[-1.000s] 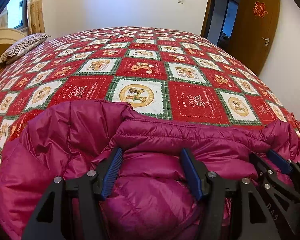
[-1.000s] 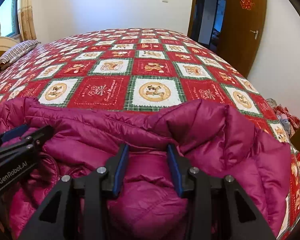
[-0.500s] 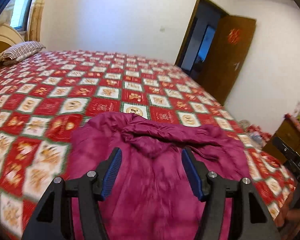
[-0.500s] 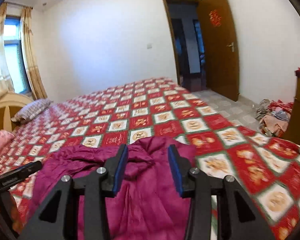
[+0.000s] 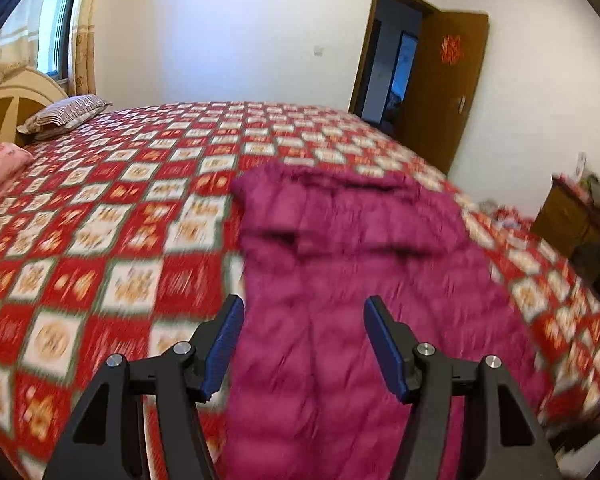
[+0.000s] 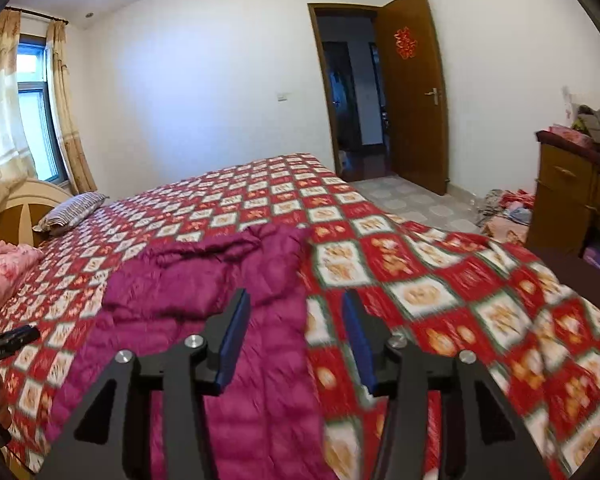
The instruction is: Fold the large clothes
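Item: one magenta quilted down coat (image 5: 352,264), lying flat on the bed (image 5: 112,216) atop a red, green and white patchwork bedspread (image 6: 440,288), its far end folded over on itself into a thick band with a bunched ridge along the top. My left tool (image 5: 303,346) hangs above the near part of the coat, its two blue-padded fingers (image 5: 225,346) standing well apart with nothing pinched between them; coat fabric shows only in the background of the gap. My right tool (image 6: 296,334) hangs over the coat's right-hand edge, where magenta meets bedspread; its jaws are opening, and no cloth is caught between the pads. A dark tip of the left tool shows at the left edge of the right wrist view (image 6: 10,340). Both views are smeared with blur near the fingers, so fine stitching on the coat is not readable. Also present: a striped pillow (image 5: 62,114) near the pale headboard (image 6: 20,208), a pink floral bundle (image 6: 4,276) at the bed's left side, a curtained window (image 6: 32,108), an open brown door (image 6: 414,92) with a red ornament (image 6: 405,43), a wooden dresser (image 6: 572,192) with clothing heaped on top, and a loose pile of clothes on the tiled floor (image 6: 504,208) beside it.
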Motion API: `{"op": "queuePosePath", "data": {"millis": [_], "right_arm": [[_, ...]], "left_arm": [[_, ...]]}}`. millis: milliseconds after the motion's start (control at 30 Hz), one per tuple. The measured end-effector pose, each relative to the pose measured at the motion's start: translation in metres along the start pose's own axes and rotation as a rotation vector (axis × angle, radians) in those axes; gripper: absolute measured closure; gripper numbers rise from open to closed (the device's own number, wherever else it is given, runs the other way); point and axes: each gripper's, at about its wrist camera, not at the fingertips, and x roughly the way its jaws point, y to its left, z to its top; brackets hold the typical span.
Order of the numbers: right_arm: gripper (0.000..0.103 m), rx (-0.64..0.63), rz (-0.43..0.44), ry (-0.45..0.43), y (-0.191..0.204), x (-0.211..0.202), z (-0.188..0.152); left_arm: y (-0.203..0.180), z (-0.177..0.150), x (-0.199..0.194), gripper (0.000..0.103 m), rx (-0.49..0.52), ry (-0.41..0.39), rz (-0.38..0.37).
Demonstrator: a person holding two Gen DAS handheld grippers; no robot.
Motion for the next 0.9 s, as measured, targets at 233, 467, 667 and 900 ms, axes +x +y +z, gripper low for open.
{"op": "queuePosePath", "data": {"millis": [233,467,667,900], "right_arm": [[0.052,0.018,-0.034,0.071,-0.03,-0.036,-0.037],[0.04,-0.025,0.007,0.189,-0.018,-0.033,-0.084],[0.04,-0.073,0.037,0.286,0.0,-0.011,-0.113],[0.04,-0.125,0.021,0.339,0.011,-0.001,-0.135]], "left_arm": [[0.01,-0.058,-0.015,0.04,-0.016,0.063,0.031],[0.009,-0.092,-0.007,0.04,-0.06,0.122,0.082],[0.0,-0.1,0.01,0.04,-0.014,0.217,0.266],[-0.006,-0.102,0.01,0.04,-0.002,0.213,0.296]]}}
